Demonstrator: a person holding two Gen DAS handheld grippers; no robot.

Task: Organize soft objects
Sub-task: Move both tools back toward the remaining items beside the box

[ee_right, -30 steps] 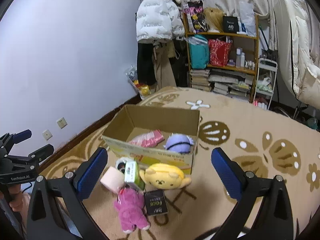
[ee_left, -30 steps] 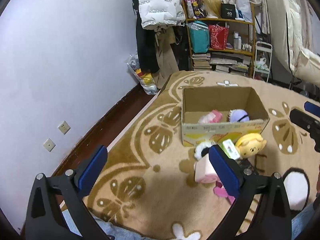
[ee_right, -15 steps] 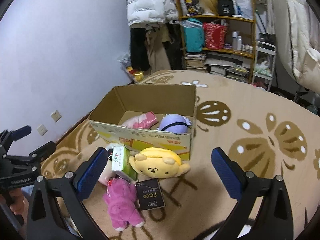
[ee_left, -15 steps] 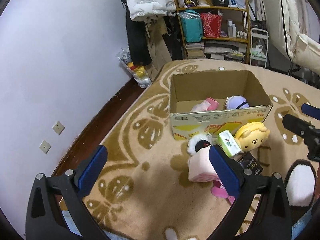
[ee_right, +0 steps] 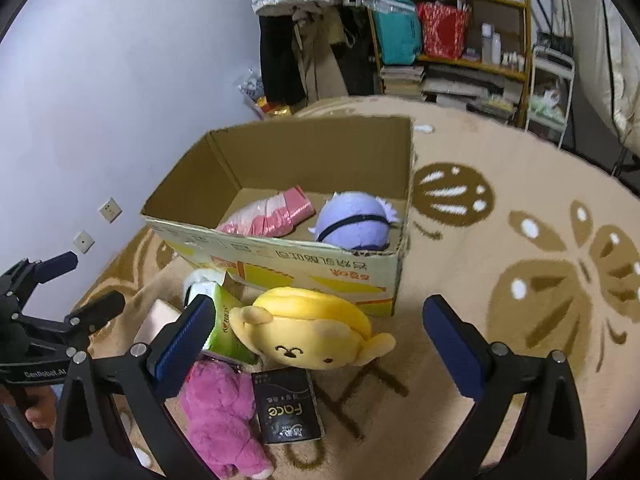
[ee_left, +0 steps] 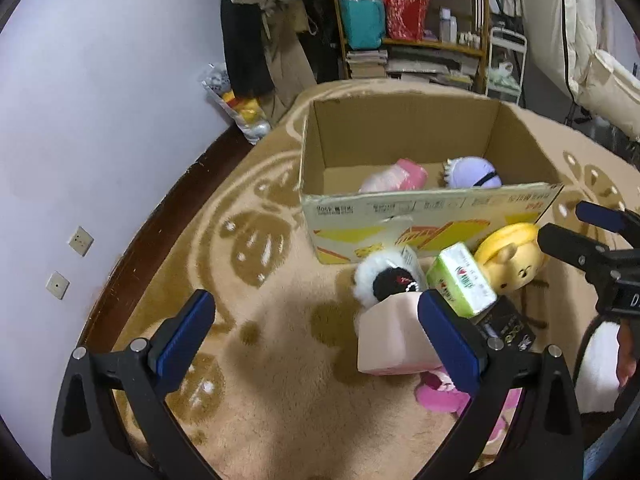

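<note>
I am over a tan carpet (ee_right: 460, 280) with brown butterfly shapes, a cluttered shelf (ee_right: 452, 20) far behind the cardboard box (ee_right: 296, 264), which I take as my landmark. Inside the box lie a pink plush (ee_right: 268, 218) and a lilac round plush (ee_right: 354, 226). Just in front of the box, on the carpet, the rest is heaped: a yellow plush (ee_right: 312, 332) touching the box's front wall, a green tissue pack (ee_right: 224, 320) leaning beside it, a black-and-white fluffy toy (ee_left: 384, 280), a pale pink block (ee_left: 390, 336), a magenta plush (ee_right: 220, 408) and a black packet (ee_right: 286, 408) nearest to me.

Over the last second both cameras have dropped and closed in on the box: it and the heap fill far more of each view than they did. Nothing in the heap has shifted, and the box's contents are the same two toys. I read that as the approach phase, with no pick made yet.

My right gripper (ee_right: 316, 332) hangs with jaws spread wide, straddling the yellow plush from above, not touching it. My left gripper (ee_left: 316, 332) is likewise spread and empty, over bare carpet in front of the box and to the left of the heap, its right finger (ee_left: 448, 336) overlapping the pink block in view.

The yellow plush looks like the next candidate; it should squash easily, so a deep bite would suit.
</note>
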